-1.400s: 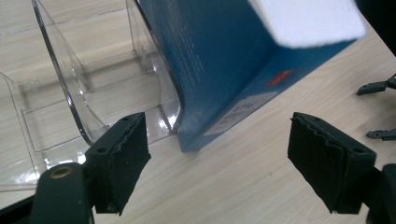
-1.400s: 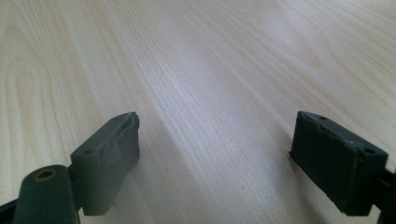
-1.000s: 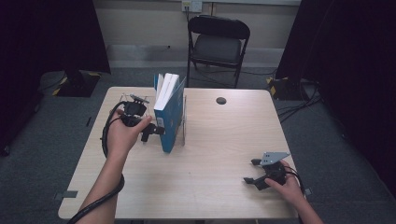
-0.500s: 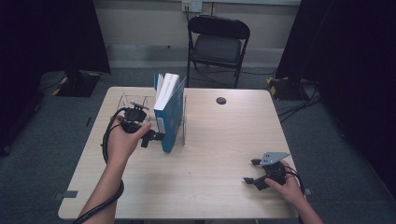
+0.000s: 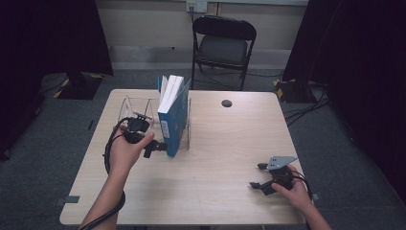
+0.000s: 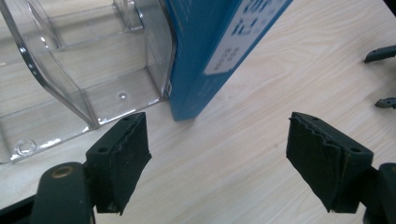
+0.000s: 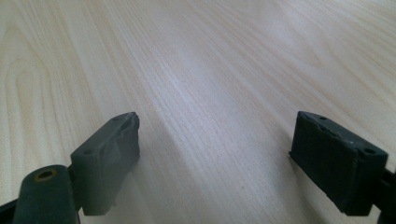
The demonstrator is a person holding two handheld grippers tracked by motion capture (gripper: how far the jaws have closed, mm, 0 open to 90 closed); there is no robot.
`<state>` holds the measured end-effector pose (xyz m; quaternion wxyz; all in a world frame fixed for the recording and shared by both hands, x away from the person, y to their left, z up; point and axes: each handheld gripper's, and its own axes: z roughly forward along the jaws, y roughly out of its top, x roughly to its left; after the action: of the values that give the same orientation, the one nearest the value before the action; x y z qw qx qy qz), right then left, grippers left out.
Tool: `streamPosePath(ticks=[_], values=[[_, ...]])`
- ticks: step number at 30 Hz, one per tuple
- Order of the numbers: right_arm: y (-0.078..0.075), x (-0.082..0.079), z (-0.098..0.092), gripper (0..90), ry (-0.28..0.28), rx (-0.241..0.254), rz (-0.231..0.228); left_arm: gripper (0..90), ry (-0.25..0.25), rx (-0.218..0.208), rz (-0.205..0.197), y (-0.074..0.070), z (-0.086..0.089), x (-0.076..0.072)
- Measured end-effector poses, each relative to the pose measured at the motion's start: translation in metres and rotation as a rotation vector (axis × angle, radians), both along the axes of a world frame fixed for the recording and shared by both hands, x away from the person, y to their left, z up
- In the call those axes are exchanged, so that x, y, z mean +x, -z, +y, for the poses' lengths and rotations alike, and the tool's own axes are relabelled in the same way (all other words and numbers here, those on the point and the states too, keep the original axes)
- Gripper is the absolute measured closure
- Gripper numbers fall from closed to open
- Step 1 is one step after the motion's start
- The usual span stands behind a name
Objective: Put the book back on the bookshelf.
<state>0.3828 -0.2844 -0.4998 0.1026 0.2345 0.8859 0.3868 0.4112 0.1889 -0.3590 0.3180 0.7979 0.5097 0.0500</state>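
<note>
A blue book (image 5: 174, 117) with white pages stands upright in a clear plastic rack (image 5: 136, 105) at the table's back left. My left gripper (image 5: 157, 146) is low beside the book's near bottom corner, jaws open and holding nothing. In the left gripper view the book's corner (image 6: 205, 60) and the rack (image 6: 70, 88) lie just beyond my open left gripper (image 6: 219, 140). My right gripper (image 5: 257, 176) rests open near the table's front right. In the right gripper view, bare wood shows between the jaws of the right gripper (image 7: 215, 144).
A small black disc (image 5: 226, 103) lies on the wooden table (image 5: 225, 143) at the back. A black folding chair (image 5: 222, 45) stands behind the table. Cables run across the floor at right. The right gripper's jaw tips (image 6: 380, 53) show at the edge of the left gripper view.
My left hand has sunk and drawn toward the near edge, bringing its gripper down along the book's spine to the bottom corner. The right hand has kept still.
</note>
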Motion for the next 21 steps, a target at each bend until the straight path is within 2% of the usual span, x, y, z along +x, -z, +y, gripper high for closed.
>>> streamPosePath(ticks=[9,21], values=[[0.0,0.0,0.0,14.5,0.0,0.0,0.0,20.9,0.006,-0.013,0.02,0.013,0.003,-0.005],[0.0,0.0,0.0,14.5,0.0,0.0,0.0,21.1,0.009,-0.021,0.021,0.026,0.003,-0.011]])
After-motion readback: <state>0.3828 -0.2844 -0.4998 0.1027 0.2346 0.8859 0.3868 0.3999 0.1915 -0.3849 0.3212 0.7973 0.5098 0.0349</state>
